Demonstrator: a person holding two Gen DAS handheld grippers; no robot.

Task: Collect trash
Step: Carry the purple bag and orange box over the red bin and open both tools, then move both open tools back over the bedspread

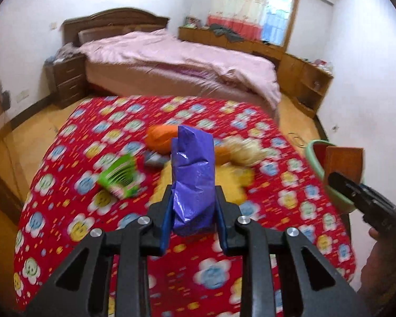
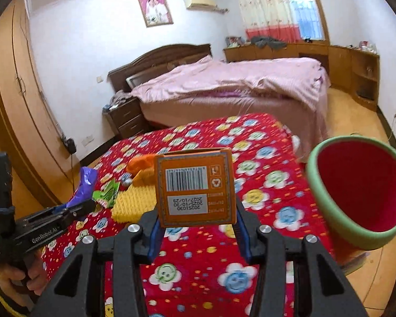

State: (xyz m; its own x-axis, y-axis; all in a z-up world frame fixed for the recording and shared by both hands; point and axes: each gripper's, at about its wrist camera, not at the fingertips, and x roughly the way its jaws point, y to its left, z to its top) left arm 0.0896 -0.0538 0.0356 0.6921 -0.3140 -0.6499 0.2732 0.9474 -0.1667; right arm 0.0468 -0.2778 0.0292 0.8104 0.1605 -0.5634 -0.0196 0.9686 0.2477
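Both tools grip trash: left tool (image 1: 192, 198) purple wrapper (image 1: 192, 174); right tool (image 2: 196, 219) orange box (image 2: 195, 187), beside bin rim (image 2: 314, 185).

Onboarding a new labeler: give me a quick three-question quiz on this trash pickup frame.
1. True or false: the left gripper holds a purple wrapper.
2. What is the right gripper shut on? A) orange box B) green packet C) yellow mat
3. Fill in: the bin has a green rim and a ___ inside.

Key:
1. True; the wrapper stands pinched between the fingers.
2. A; the orange box shows a barcode, while the green packet and yellow mat lie on the red flowered cloth.
3. Red.
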